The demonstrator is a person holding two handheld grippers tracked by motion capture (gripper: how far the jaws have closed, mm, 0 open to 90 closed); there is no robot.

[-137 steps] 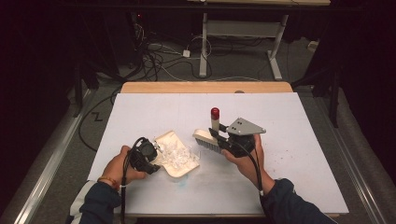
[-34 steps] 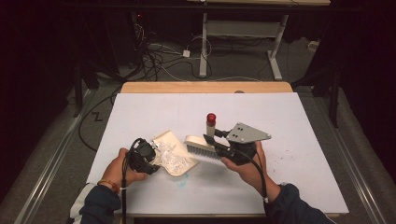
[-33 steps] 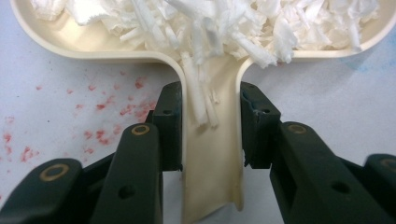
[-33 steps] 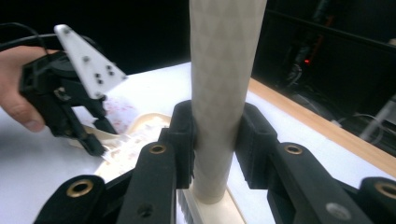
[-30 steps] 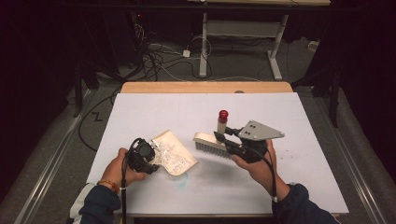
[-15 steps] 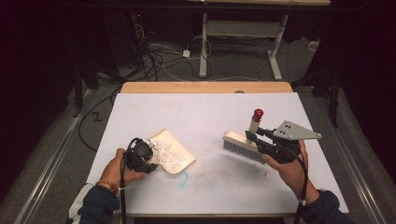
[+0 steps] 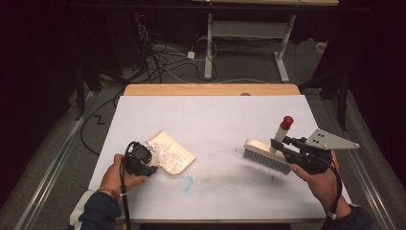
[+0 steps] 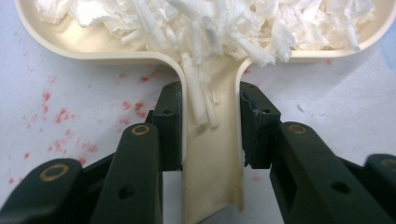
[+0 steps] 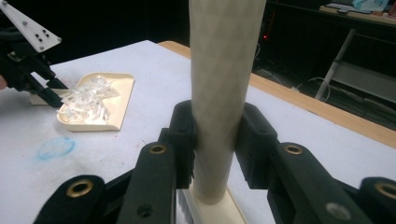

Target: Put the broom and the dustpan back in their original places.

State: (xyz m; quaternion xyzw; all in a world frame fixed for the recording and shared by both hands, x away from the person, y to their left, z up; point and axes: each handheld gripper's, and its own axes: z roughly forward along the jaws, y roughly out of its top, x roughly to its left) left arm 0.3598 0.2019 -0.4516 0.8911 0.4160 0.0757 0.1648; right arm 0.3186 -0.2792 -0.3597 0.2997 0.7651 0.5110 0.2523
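A cream dustpan (image 7: 173, 155) heaped with white paper shreds (image 8: 219, 23) lies at the table's front left. My left gripper (image 7: 152, 162) is shut on the dustpan's handle (image 8: 212, 149), one jaw on each side. A hand brush (image 7: 265, 155) with a cream back, pale bristles and a red-tipped handle sits at the right, with my right gripper (image 7: 277, 143) shut on its upright handle (image 9: 219, 93). From the right gripper view the dustpan (image 9: 100, 100) and the left gripper (image 9: 53, 93) appear far off at the left.
The white table top (image 7: 215, 120) carries a blue scribbled ring (image 7: 186, 182) and faint reddish smudges near its front middle. A wooden strip (image 7: 210, 89) runs along the far edge. Cables and desk legs stand on the dark floor beyond.
My right gripper has carried the brush from beside the dustpan to the right side of the table. The left gripper and dustpan have stayed put.
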